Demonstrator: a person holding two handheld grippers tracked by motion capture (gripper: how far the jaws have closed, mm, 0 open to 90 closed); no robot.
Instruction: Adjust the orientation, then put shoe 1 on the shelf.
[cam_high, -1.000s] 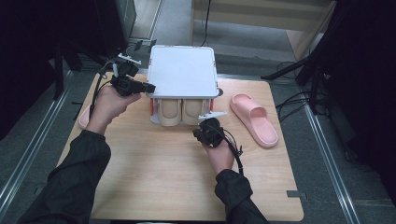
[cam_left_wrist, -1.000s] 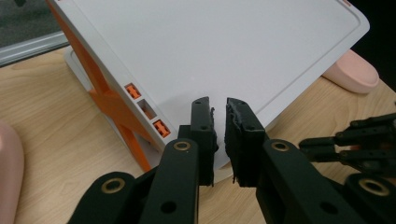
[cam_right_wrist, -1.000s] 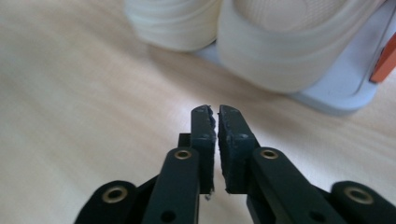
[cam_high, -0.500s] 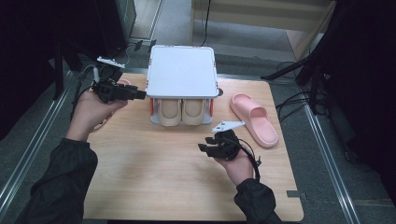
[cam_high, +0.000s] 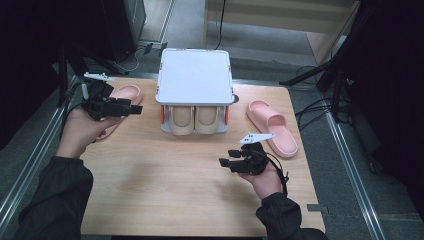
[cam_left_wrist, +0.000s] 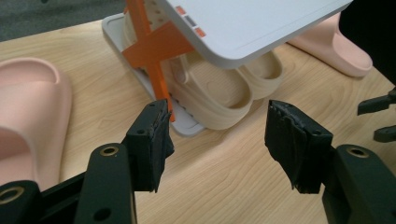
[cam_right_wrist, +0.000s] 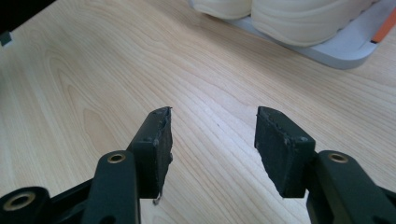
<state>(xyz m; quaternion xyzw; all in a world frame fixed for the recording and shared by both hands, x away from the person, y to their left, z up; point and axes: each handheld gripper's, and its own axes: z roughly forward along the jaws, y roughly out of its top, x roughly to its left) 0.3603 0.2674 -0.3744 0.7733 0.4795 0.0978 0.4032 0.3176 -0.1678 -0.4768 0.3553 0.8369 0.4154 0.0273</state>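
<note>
Now left hand-held gripper (cam_high: 131, 108) pointing right, right hand-held gripper (cam_high: 225, 163) pointing left

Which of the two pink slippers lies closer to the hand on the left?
The pink slipper at the table's left edge, just behind the left gripper. The other pink slipper lies right of the shoe rack, near the right gripper.
</note>
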